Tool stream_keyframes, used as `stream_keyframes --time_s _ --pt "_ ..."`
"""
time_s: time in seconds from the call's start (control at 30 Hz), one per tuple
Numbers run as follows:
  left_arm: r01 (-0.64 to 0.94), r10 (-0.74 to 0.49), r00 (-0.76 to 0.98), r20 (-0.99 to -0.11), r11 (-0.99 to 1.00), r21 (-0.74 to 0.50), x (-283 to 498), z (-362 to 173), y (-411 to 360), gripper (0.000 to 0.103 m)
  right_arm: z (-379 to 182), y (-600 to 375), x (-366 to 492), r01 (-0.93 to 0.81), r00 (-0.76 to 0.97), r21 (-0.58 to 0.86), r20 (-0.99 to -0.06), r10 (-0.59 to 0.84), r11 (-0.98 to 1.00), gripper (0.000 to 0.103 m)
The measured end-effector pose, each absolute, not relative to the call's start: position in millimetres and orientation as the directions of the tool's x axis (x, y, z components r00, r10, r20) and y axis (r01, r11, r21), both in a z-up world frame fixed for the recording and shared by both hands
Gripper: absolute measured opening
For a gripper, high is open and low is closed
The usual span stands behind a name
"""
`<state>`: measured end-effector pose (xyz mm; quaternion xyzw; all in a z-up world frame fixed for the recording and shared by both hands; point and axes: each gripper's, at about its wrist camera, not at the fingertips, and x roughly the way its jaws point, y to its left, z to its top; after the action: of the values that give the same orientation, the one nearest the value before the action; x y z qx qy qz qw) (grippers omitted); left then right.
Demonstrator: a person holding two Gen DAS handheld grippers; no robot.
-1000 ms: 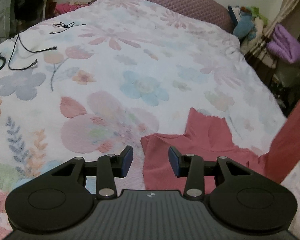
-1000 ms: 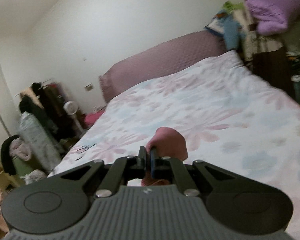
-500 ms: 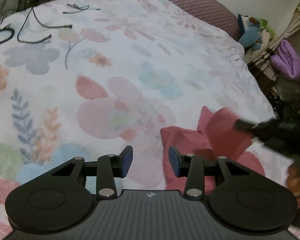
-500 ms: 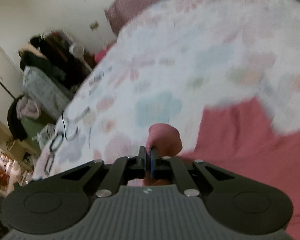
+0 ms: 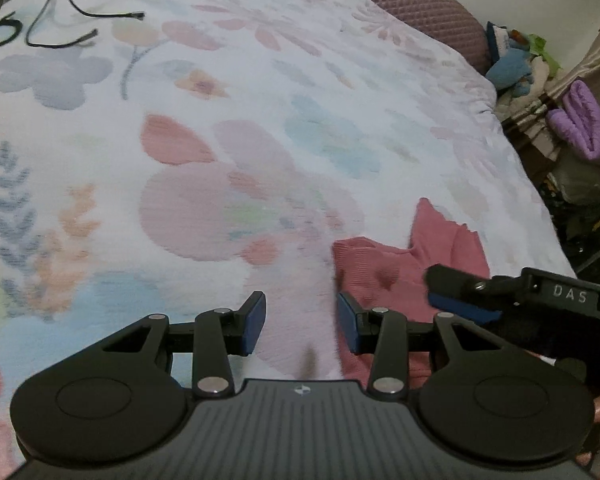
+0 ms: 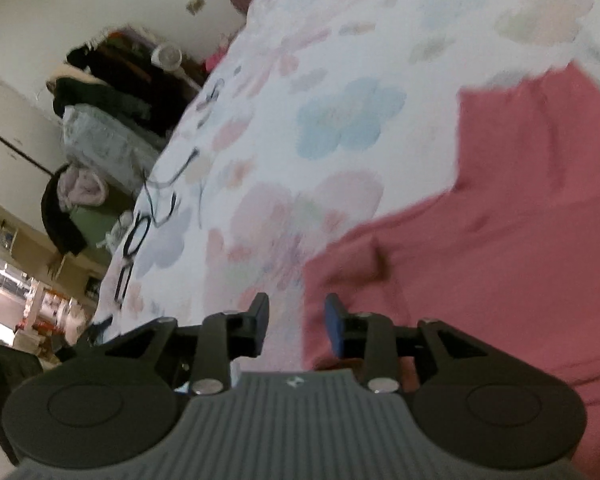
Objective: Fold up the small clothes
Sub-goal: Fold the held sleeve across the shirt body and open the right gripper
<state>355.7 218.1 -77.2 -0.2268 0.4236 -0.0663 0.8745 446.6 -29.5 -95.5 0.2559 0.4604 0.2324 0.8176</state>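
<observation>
We see a pink garment lying on the bedspread, near the bed's right side in the left wrist view, with one pointed flap sticking up toward the far end of the bed and a soft fold along its left edge. In the right wrist view the same cloth spreads wide across the right half of the picture, flat against the flowered cover, its left edge running down toward the tool. The right gripper sits low over that edge with its jaws opening; the blue pad on the right rests just at the cloth's border, but nothing is pinched between the two pads. The left gripper hovers just left of the garment with its jaws apart and empty, the bedspread showing through the gap. From the left wrist view we also see the right tool reaching in from the right side over the pink cloth. Farther off, black cables lie on the far left corner of the bed, and a purple towel hangs beside the bed on the right.
</observation>
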Motion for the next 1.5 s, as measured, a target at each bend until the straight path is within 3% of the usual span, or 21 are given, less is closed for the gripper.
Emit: stream_keyframes --time_s 0.13,0.3,0.37,0.43,0.6,0.7,0.87,0.97,1.0,1.03,1.17,1.3,1.5 --pt "-0.020 -0.350 0.612 -0.709 0.890 -0.456 361.2 -82.0 200.1 0.048 -103.8 -60.4 454.3 -0.075 0.487 0.600 -0.675 0.554 0.797 0.028" --pt "0.072 -0.380 0.566 -0.731 0.907 -0.415 356.7 -86.1 179.3 0.048 -135.1 -61.9 459.6 -0.025 0.407 0.652 -0.686 0.603 0.758 0.028" --pt "0.101 -0.392 0.538 -0.746 0.909 -0.405 356.0 -89.5 172.7 0.056 -146.2 -57.9 455.9 -0.010 0.382 0.676 -0.678 0.628 0.736 0.027" --pt "0.117 -0.382 0.519 -0.765 0.918 -0.379 356.5 -93.7 166.6 0.056 -149.0 -56.2 451.9 -0.018 0.387 0.668 -0.681 0.621 0.744 0.005" --pt "0.099 -0.376 0.514 -0.771 0.919 -0.382 358.2 -98.9 169.7 0.056 -122.3 -62.5 440.8 -0.073 0.466 0.671 -0.631 0.620 0.738 0.000" --pt "0.097 -0.396 0.517 -0.759 0.908 -0.408 355.6 -98.8 174.1 0.056 -103.4 -69.7 420.5 -0.110 0.512 0.609 -0.643 0.570 0.786 0.000" --pt "0.071 -0.385 0.528 -0.757 0.908 -0.412 353.6 -93.9 174.5 0.056 -139.0 -69.5 413.2 -0.079 0.458 0.555 -0.718 0.525 0.828 0.001" --pt "0.052 -0.363 0.560 -0.745 0.913 -0.405 351.8 -84.3 176.8 0.056 -133.4 -76.2 410.8 -0.086 0.492 0.569 -0.689 0.531 0.818 0.012" --pt "0.046 -0.356 0.566 -0.744 0.914 -0.403 354.1 -82.6 176.6 0.056 -128.6 -77.0 409.8 -0.097 0.507 0.554 -0.688 0.520 0.827 0.020" --pt "0.041 -0.352 0.568 -0.744 0.915 -0.402 357.4 -81.3 175.1 0.056 -123.2 -78.1 408.2 -0.111 0.525 0.535 -0.684 0.507 0.837 0.021" --pt "0.043 -0.333 0.547 -0.768 0.927 -0.372 370.7 -84.1 157.8 0.049 -106.7 -78.6 409.0 -0.182 0.546 0.496 -0.667 0.507 0.849 0.021" --pt "0.020 -0.305 0.560 -0.770 0.935 -0.355 383.7 -91.8 149.4 0.049 -104.7 -75.5 421.4 -0.219 0.550 0.444 -0.680 0.486 0.869 0.022" --pt "-0.033 -0.292 0.564 -0.773 0.927 -0.374 404.4 -99.4 156.4 0.036 -123.3 -72.8 455.0 -0.186 0.508 0.522 -0.674 0.536 0.832 0.023"
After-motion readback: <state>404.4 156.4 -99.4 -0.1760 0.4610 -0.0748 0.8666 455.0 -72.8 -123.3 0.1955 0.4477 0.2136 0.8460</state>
